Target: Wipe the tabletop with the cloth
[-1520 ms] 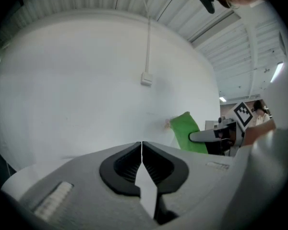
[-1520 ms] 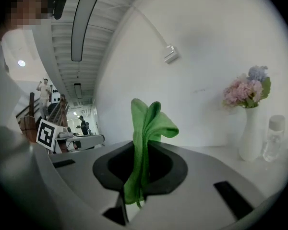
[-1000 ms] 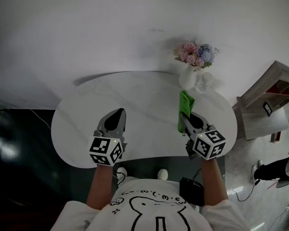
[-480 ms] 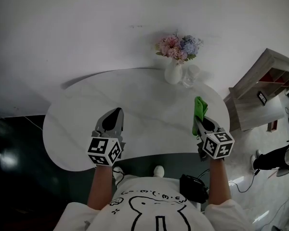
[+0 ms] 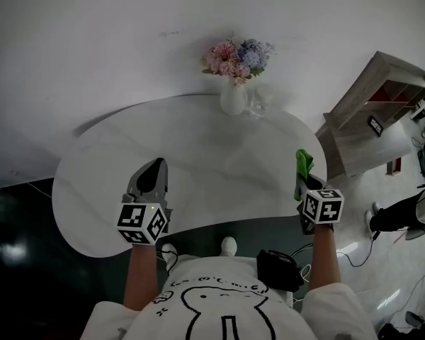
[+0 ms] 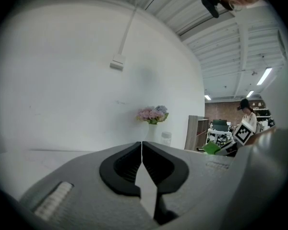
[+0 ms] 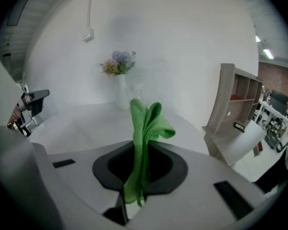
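The green cloth (image 5: 304,163) (image 7: 145,128) is pinched upright in my right gripper (image 5: 302,180) (image 7: 143,153), which is shut on it over the right end of the white oval tabletop (image 5: 198,161). The cloth's free end stands up past the jaws and folds over. My left gripper (image 5: 151,178) (image 6: 142,152) is shut with nothing in it, above the near left part of the table. The cloth (image 6: 211,148) and the right gripper also show at the right of the left gripper view.
A white vase of pink and blue flowers (image 5: 234,66) (image 7: 118,68) and a clear glass (image 5: 261,99) stand at the table's far edge. A wooden shelf unit (image 5: 372,112) (image 7: 235,104) stands right of the table. A black bag (image 5: 276,268) lies on the floor.
My right gripper has carried the cloth rightward, from the table's middle right to its right end. The view has shifted right. The left gripper has kept its place.
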Demonstrator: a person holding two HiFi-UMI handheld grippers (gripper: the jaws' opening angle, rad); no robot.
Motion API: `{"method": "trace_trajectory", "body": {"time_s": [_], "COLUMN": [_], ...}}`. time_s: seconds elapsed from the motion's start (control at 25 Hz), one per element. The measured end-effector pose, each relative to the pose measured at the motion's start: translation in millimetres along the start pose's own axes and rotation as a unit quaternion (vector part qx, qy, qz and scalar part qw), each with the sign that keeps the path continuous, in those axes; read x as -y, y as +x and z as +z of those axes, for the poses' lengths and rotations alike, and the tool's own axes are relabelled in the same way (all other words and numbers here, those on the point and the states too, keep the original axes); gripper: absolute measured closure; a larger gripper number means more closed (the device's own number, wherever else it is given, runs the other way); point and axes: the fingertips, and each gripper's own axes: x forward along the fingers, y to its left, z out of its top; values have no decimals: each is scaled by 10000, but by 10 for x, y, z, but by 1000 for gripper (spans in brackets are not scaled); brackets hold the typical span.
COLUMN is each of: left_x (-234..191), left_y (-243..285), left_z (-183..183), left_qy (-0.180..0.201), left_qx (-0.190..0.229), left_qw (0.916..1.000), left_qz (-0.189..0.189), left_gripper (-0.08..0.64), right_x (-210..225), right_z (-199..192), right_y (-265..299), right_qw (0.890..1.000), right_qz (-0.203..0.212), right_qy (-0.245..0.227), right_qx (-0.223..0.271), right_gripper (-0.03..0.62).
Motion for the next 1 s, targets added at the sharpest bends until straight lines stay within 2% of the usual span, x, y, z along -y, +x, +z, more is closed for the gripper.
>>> {"method": "trace_trajectory", "body": {"time_s": [0.24, 0.56, 0.72, 1.0], "left_x": [80, 167, 188, 231], "left_y": [10, -41, -64, -82], "left_z": [-57, -153, -175, -219], "left_qy": [-2, 24, 64, 70], "left_qx": [-54, -157, -217, -288], "left_qw": [10000, 9999, 9997, 9995], "left_qz": [-22, 41, 69, 108], "left_gripper": [538, 539, 540, 540], "right_x": [438, 907, 1019, 963], "right_z": [-265, -590, -731, -851], "right_y": [-104, -91, -16, 184], "right_qw": [9945, 9745, 9693, 9657], "right_qz": [-553, -1210, -1268, -1076], "right_qy": [-337, -640, -527, -216], "right_qx": [-823, -1778, -2040, -2353], "right_gripper": [549, 549, 549, 549]}}
